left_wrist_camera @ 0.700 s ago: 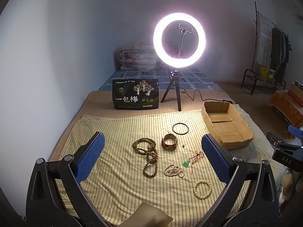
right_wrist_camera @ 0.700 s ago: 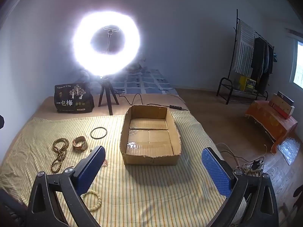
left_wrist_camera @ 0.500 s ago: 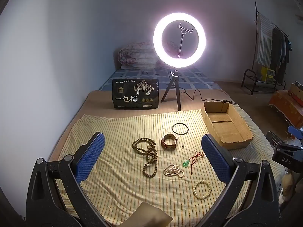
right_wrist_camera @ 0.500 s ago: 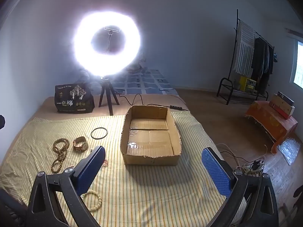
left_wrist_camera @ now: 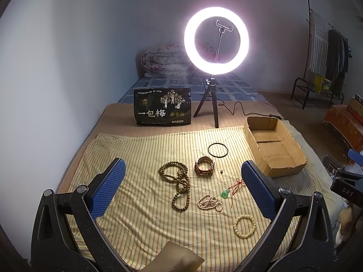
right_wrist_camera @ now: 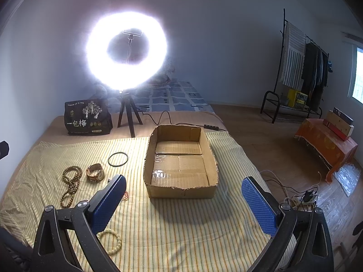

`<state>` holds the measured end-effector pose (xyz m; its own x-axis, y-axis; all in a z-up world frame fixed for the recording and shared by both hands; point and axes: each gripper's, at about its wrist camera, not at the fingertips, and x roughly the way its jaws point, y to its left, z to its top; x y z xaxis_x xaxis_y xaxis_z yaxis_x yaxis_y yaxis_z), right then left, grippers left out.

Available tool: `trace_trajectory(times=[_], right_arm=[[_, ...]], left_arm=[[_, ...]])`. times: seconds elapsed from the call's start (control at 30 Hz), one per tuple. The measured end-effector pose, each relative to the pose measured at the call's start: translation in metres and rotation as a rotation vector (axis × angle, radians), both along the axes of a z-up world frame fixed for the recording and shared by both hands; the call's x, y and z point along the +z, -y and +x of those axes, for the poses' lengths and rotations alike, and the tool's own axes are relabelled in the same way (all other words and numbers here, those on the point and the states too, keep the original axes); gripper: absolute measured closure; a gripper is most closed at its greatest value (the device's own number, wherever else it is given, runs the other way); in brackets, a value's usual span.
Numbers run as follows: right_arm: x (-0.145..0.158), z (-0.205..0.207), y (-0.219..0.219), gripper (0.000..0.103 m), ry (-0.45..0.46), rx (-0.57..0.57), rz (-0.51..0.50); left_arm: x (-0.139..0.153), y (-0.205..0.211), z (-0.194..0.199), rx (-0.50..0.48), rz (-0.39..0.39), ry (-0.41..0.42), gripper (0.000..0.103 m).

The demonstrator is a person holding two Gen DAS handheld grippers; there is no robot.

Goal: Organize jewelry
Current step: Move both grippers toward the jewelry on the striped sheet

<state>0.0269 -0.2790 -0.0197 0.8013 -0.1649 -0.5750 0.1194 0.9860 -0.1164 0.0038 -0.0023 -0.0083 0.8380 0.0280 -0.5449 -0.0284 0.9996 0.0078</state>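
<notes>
Jewelry lies spread on a yellow striped cloth [left_wrist_camera: 140,149]: a long brown bead necklace [left_wrist_camera: 178,184], a brown leather watch [left_wrist_camera: 204,169], a black ring bangle [left_wrist_camera: 217,150], a white pearl strand [left_wrist_camera: 209,202], a green pendant on red cord [left_wrist_camera: 225,193] and a cream bead bracelet [left_wrist_camera: 244,226]. A shallow cardboard box [left_wrist_camera: 273,146] sits to the right, with nothing in it. My left gripper [left_wrist_camera: 181,191] hangs open above the jewelry. My right gripper [right_wrist_camera: 182,200] hangs open before the box [right_wrist_camera: 180,162], and the bracelet [right_wrist_camera: 111,241] lies by its left finger.
A lit ring light on a tripod [left_wrist_camera: 215,43] and a black printed bag [left_wrist_camera: 163,107] stand behind the cloth, with a cable [left_wrist_camera: 238,108] trailing right. A folded quilt [left_wrist_camera: 163,60] lies farther back. A clothes rack [right_wrist_camera: 301,68] and an orange-covered bench [right_wrist_camera: 326,142] stand on the floor.
</notes>
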Motion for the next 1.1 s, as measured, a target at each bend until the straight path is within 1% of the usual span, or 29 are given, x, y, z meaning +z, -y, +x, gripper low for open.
trace_trajectory(times=[0.13, 0.27, 0.3, 0.5, 0.57, 0.73, 0.8, 0.9, 0.97, 1.1], right_arm=[[-0.002, 0.002, 0.004, 0.001, -0.002, -0.009, -0.002], [-0.005, 0.005, 0.008, 0.004, -0.019, -0.012, 0.015], [-0.006, 0.006, 0.008, 0.004, -0.011, -0.014, 0.02], [-0.011, 0.009, 0.007, 0.004, -0.068, 0.003, 0.02], [-0.011, 0.01, 0.004, 0.004, -0.064, 0.01, 0.02], [-0.011, 0.011, 0.001, 0.004, -0.091, 0.023, 0.022], [-0.012, 0.012, 0.001, 0.004, -0.1, 0.025, 0.015], [-0.016, 0.014, -0.004, 0.004, -0.091, 0.042, -0.035], [-0.017, 0.014, -0.01, 0.004, -0.092, 0.078, -0.064], [-0.02, 0.017, -0.021, 0.004, -0.11, 0.149, -0.092]], left_arm=[[-0.002, -0.002, 0.007, 0.009, 0.01, -0.01, 0.0], [-0.003, -0.006, 0.013, 0.014, 0.008, -0.026, 0.0], [-0.004, -0.006, 0.014, 0.015, 0.01, -0.029, 0.0], [-0.006, -0.009, 0.022, 0.007, 0.018, -0.051, 0.0], [-0.007, -0.011, 0.024, 0.005, 0.021, -0.057, 0.0], [-0.012, -0.016, 0.031, -0.003, 0.012, -0.083, 0.0], [-0.014, -0.019, 0.034, -0.01, 0.006, -0.092, 0.0], [-0.017, -0.027, 0.04, -0.01, -0.003, -0.11, 0.0], [-0.018, -0.035, 0.044, -0.007, -0.006, -0.119, 0.0], [-0.023, -0.053, 0.057, -0.018, -0.027, -0.142, 0.0]])
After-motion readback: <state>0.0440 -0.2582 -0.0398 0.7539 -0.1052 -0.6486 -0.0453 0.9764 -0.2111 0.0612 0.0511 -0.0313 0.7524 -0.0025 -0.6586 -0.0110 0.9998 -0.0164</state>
